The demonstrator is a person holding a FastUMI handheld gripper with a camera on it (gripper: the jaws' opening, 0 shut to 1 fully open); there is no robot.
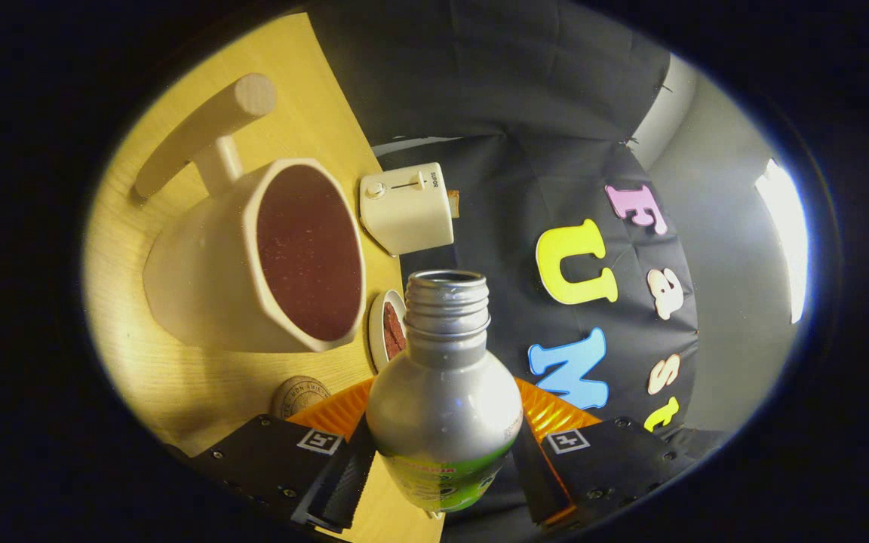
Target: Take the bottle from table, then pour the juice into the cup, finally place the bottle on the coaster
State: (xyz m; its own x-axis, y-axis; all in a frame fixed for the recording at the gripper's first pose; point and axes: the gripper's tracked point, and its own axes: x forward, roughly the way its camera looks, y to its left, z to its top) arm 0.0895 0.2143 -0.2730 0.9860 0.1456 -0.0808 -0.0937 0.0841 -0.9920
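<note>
The bottle [443,407], a silver metal one with its cap off and a green label at its base, is shown clamped between the jaws of the gripper [442,464], one finger pressed on each side of its lower body. The view is rolled strongly, so that the tabletop [178,377] stands on edge; from this the bottle is judged to be lifted off the tabletop and tipped over for the pour. Its open mouth is seen just beside the rim of the cup [253,260], a pale faceted vessel with a long wooden handle, whose interior appears dark reddish. No stream of juice is discernible between mouth and cup, and whether the dark interior is liquid already poured cannot be told. Beyond the cup a small cream toaster [406,207] is seen, and near the bottle's shoulder a little dish [388,329] with something brown in it. The round cork coaster [300,396] lies bare near the fingers. The taking of the bottle is judged complete, the pouring in hand, and the placing on the coaster left to be done.
</note>
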